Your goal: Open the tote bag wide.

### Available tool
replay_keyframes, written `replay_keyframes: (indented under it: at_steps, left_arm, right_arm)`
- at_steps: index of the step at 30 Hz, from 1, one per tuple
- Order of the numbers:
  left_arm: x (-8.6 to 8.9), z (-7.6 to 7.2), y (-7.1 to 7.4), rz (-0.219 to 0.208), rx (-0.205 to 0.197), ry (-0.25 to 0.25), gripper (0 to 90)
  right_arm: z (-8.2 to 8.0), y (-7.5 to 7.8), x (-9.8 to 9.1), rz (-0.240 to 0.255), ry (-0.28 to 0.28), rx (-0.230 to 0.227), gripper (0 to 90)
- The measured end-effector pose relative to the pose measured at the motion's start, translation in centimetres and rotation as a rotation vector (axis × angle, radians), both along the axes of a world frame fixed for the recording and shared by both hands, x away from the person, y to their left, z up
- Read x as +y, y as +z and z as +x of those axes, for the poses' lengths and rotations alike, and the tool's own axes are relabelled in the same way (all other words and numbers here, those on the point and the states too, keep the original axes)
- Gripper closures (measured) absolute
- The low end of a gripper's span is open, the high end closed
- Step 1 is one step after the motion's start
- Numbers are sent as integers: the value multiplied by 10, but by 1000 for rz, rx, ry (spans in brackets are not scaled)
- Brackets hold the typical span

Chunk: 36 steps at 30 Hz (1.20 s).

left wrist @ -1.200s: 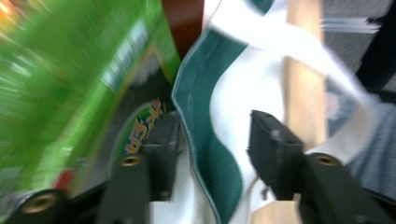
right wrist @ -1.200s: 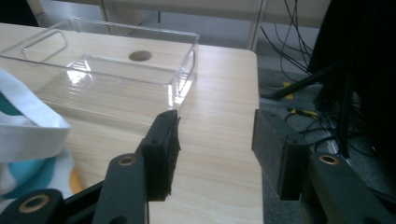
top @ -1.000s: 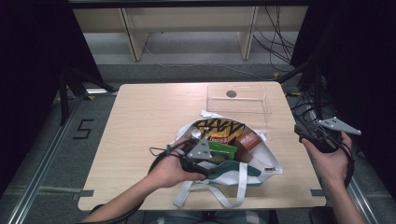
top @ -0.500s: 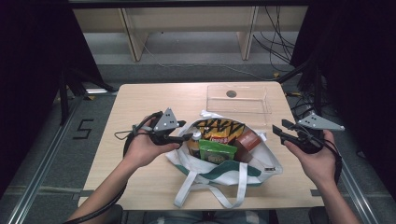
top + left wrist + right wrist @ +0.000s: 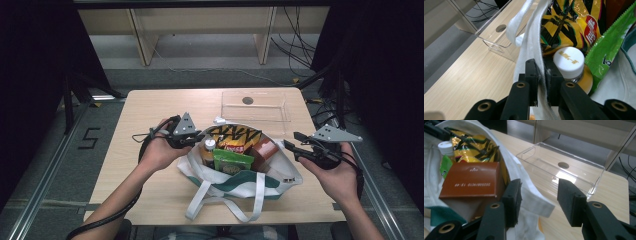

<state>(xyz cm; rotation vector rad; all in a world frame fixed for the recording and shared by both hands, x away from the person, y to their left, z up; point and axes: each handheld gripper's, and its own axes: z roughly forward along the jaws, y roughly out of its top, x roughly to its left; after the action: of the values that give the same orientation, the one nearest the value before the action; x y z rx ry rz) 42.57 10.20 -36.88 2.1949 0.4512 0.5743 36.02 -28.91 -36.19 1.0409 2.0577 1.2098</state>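
The left gripper (image 5: 196, 140) has just closed its jaws tight, forearm angled inward; the right gripper (image 5: 291, 142) hovers with jaws apart.

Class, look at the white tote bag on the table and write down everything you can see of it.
The tote bag is white cloth with a green band and long white straps trailing toward the table's near edge. It lies open on the wooden table, packed with snack packets, a brown box and a white-capped bottle. The left claw has just closed on its rim; the right claw stands open around the opposite rim.
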Motion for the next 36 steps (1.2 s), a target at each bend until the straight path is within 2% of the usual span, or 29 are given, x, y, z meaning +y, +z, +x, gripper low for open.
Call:
replay_keyframes:
  at_steps: [2,3,4,7,8,9,17,20,21,22,23,25,27,28,34,35,36]
  left_arm:
    - [0,0,2,-2,9,12,829]
    - [0,0,2,-2,9,12,830]
    - [0,1,3,-16,5,16,832]
    - [1,2,5,-16,11,21,834]
    - [1,3,5,-24,3,18,835]
    - [1,3,5,-26,11,18,839]
    - [1,5,5,-40,17,34,857]
    - [0,8,6,-37,33,35,862]
    - [0,9,5,-44,25,34,862]
    - [-1,9,5,-52,35,43,862]
    - [-1,9,5,-52,35,43,862]
    - [0,11,6,-41,33,38,862]
    - [0,14,6,-59,38,46,859]
    - [1,15,5,-77,40,49,853]
    - [7,19,1,-99,57,65,844]
    - [7,21,0,-110,56,67,848]
    - [7,21,1,-109,56,68,849]
  right_arm:
    - [-3,0,2,-1,2,15,545]
    - [-3,-1,3,-2,10,-1,545]
    - [-4,0,2,-22,20,11,545]
    - [-6,-2,5,-32,27,37,545]
    - [-5,-4,6,-35,28,22,545]
    - [-5,-5,7,-41,36,49,545]
    - [6,-12,8,-74,52,68,550]
    - [14,-15,9,-59,68,107,644]
    - [16,-14,8,-61,82,113,687]
    - [18,-14,10,-54,86,110,727]
    - [19,-13,10,-67,99,105,763]
    - [20,-10,11,-76,108,129,808]
    - [23,-8,11,-82,115,129,830]
    - [25,-7,9,-93,110,111,836]
    - [36,-4,6,-51,57,71,847]
    - [38,-2,5,-61,60,78,848]
    - [41,-2,6,-61,49,50,848]
